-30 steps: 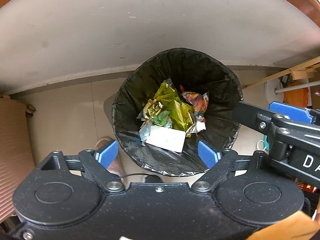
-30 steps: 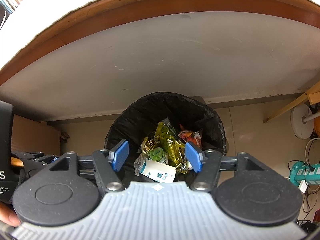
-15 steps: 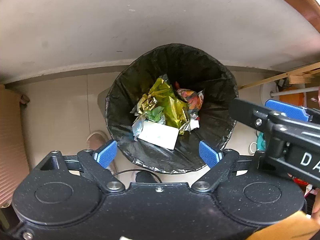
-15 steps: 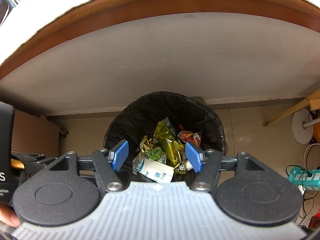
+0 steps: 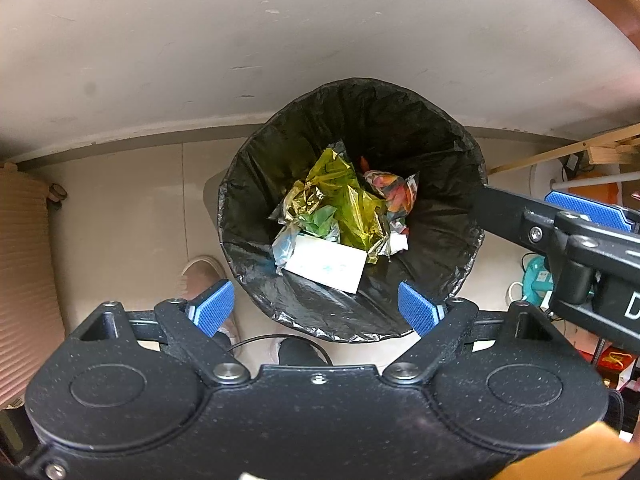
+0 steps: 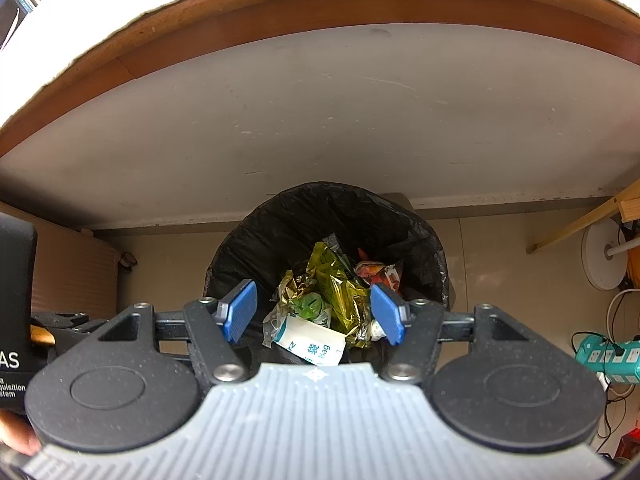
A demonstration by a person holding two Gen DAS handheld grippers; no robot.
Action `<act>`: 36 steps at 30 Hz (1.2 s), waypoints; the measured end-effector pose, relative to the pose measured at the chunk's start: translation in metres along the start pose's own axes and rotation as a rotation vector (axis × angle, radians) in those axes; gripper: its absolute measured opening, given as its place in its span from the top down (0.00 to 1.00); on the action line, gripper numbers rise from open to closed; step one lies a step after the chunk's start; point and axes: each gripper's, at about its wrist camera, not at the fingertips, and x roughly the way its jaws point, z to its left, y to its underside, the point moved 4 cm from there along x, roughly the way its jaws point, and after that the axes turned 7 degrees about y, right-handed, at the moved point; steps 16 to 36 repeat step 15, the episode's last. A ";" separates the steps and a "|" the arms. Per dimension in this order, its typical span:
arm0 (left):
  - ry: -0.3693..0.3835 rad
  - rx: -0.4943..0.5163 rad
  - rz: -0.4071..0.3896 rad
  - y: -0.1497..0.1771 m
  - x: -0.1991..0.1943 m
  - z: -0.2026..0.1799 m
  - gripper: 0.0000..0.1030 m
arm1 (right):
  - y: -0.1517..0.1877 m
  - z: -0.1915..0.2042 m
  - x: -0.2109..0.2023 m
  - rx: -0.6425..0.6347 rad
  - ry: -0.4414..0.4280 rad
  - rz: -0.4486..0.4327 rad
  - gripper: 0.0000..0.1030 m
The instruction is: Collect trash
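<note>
A round bin lined with a black bag (image 5: 432, 152) (image 6: 280, 236) stands on the floor below both grippers. Inside lie a white paper bag with blue print (image 5: 326, 264) (image 6: 316, 346), yellow-green foil wrappers (image 5: 344, 204) (image 6: 336, 284) and a red-orange wrapper (image 5: 392, 192) (image 6: 380, 272). My left gripper (image 5: 316, 312) hangs open above the bin's near rim with nothing between its blue pads. My right gripper (image 6: 314, 314) is open and empty too, higher above the bin; its arm and a blue pad (image 5: 588, 210) show at the right of the left wrist view.
A white wall with a brown wooden edge (image 6: 320, 12) runs behind the bin. A ribbed tan case (image 5: 24, 264) stands at the left, a person's shoe (image 5: 200, 276) near the bin. Wooden slats (image 5: 560, 152), a white round base (image 6: 604, 258) and a teal power strip (image 6: 608, 360) crowd the right.
The left wrist view has shifted so the bin sits a little higher right than half a second ago; the shoe shows more. The right gripper has barely moved. Both stay open.
</note>
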 end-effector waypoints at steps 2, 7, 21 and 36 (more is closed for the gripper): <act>0.002 0.000 -0.003 0.000 0.000 0.000 0.14 | 0.000 -0.001 0.000 0.002 -0.001 0.000 0.27; -0.003 0.011 -0.004 0.000 0.001 -0.002 0.14 | 0.001 -0.002 0.001 0.004 0.000 0.002 0.27; -0.001 0.028 -0.017 0.000 -0.001 -0.005 0.14 | 0.003 -0.005 0.000 0.015 0.002 -0.001 0.27; -0.001 0.028 -0.017 0.000 -0.001 -0.005 0.14 | 0.003 -0.005 0.000 0.015 0.002 -0.001 0.27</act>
